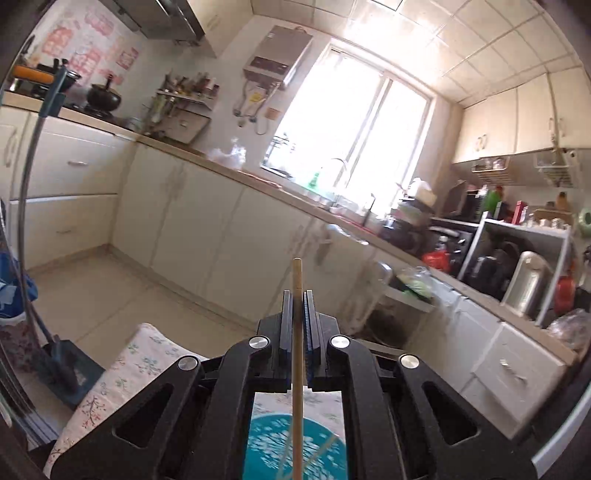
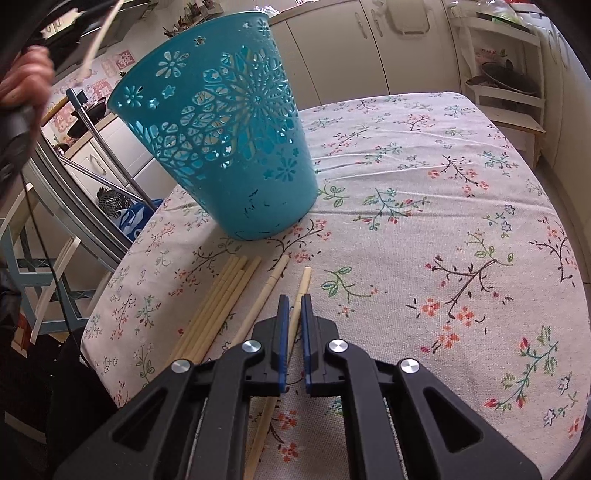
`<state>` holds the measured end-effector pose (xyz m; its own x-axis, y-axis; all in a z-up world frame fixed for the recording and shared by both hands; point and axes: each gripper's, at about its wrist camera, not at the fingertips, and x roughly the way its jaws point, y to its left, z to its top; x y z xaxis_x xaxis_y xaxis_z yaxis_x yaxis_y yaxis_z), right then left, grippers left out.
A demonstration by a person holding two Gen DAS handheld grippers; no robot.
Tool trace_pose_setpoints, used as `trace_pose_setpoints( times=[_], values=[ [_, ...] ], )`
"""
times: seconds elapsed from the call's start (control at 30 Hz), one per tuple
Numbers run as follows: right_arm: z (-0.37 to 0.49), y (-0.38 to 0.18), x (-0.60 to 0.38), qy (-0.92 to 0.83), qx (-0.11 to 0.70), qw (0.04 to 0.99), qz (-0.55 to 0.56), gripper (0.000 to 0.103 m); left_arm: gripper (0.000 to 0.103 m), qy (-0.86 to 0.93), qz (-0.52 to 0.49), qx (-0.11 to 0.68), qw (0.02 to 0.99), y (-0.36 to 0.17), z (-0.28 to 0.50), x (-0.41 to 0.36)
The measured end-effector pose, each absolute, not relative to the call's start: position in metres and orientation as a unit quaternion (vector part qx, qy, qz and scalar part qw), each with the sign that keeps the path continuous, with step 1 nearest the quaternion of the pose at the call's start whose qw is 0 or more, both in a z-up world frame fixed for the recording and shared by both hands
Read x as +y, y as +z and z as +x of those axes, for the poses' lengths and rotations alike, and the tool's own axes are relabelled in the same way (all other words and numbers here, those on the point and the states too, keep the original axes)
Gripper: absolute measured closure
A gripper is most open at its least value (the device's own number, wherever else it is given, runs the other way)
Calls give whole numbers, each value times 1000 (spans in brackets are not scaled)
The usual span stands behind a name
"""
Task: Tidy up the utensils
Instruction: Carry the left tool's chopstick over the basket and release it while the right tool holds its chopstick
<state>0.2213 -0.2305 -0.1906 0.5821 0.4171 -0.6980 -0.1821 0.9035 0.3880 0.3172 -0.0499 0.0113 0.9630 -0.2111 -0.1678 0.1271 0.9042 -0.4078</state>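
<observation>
My left gripper is shut on a wooden chopstick and holds it upright above the teal perforated basket, whose open top shows below the jaws. In the right wrist view the teal basket stands on the floral tablecloth. Several pale chopsticks lie on the cloth in front of it. My right gripper is low over the cloth with its jaws close on either side of one lying chopstick. The left gripper and its chopstick show at the top left.
The table's left edge drops to a metal-framed stand and a white shelf. Kitchen cabinets, a crowded counter and a dustpan on the floor surround the table.
</observation>
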Motion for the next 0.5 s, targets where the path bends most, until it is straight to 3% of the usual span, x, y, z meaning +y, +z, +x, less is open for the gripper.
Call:
trace_pose_setpoints(
  times=[0.5],
  values=[
    [226, -189, -233, 176, 434, 872, 142, 97, 98, -48, -118, 146, 981, -45, 328, -60]
  ],
)
